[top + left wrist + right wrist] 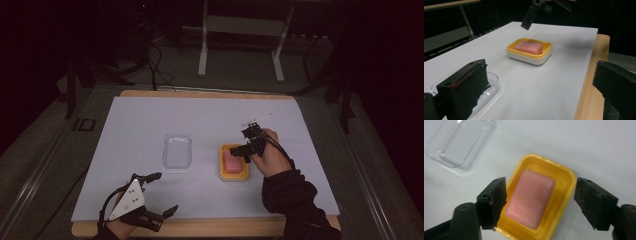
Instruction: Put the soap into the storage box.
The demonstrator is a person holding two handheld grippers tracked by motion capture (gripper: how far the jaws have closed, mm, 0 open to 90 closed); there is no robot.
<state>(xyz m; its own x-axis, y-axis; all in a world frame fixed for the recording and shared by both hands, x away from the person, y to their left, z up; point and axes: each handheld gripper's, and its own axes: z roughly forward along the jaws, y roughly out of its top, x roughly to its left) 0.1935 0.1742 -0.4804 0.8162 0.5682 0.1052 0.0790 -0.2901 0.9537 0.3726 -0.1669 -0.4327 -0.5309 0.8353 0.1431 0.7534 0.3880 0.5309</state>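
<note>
A pink soap bar [530, 197] lies in a yellow soap dish [563, 185] right of the table's middle, seen as soap bar [231, 161] in dish [233, 174] from above. My right gripper [248, 143] hangs just over the dish, open, its jaws spanning the dish's width in the right gripper view [540, 203] and touching nothing. A clear plastic lid [177, 150] lies flat left of the dish. My left gripper [165, 194] rests open near the table's front left edge, pointed toward the dish [529, 51], empty.
A white sheet [140, 125] covers the wooden table [210, 227]. A small white stick-like item [258, 119] lies behind the right hand. A white metal frame [240, 30] stands on the floor beyond the table.
</note>
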